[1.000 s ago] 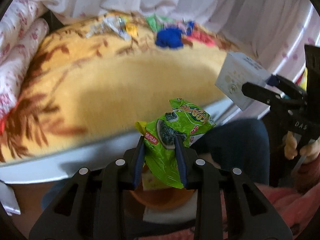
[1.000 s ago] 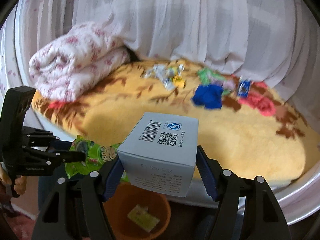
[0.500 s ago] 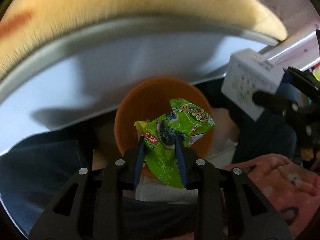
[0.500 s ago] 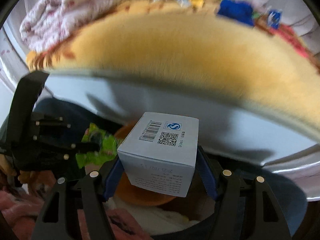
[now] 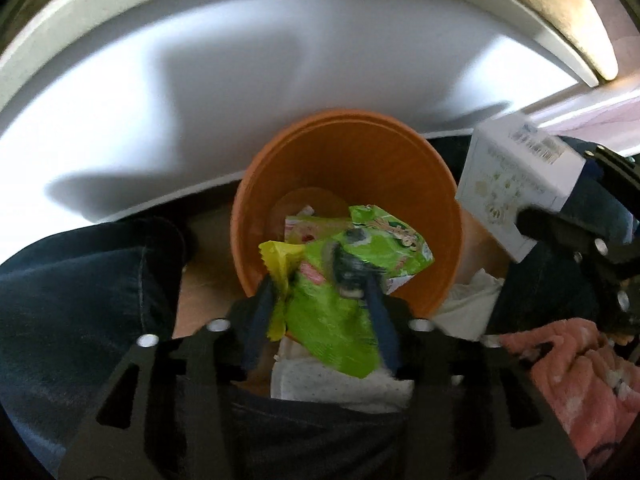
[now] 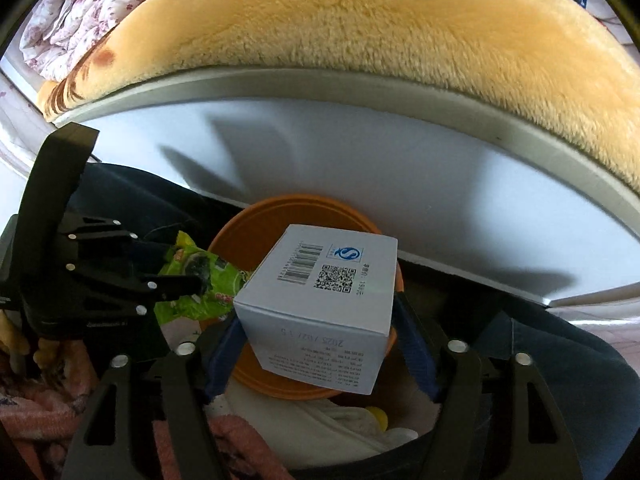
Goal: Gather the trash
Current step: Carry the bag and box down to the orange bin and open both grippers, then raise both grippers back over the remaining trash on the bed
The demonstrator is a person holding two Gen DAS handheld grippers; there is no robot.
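An orange bin stands on the floor below both grippers, with a wrapper lying in its bottom. My left gripper points down over the bin's near rim and its jaws are opening. The green snack bag is still between them, blurred and slack, no longer squeezed. My right gripper is also opening above the orange bin. The white box with a barcode and QR code sits tilted between its blue pads, with a gap showing on the right side. The white box appears at right in the left wrist view.
The white bed side rises just behind the bin, with a yellow plush blanket on top and a floral quilt at far left. A person's dark-trousered legs flank the bin. White cloth and pink fabric lie near it.
Both grippers dropped and tipped down from the bed to over the bin. Both pairs of jaws spread wider. The box has tilted loose and the green bag has slackened.
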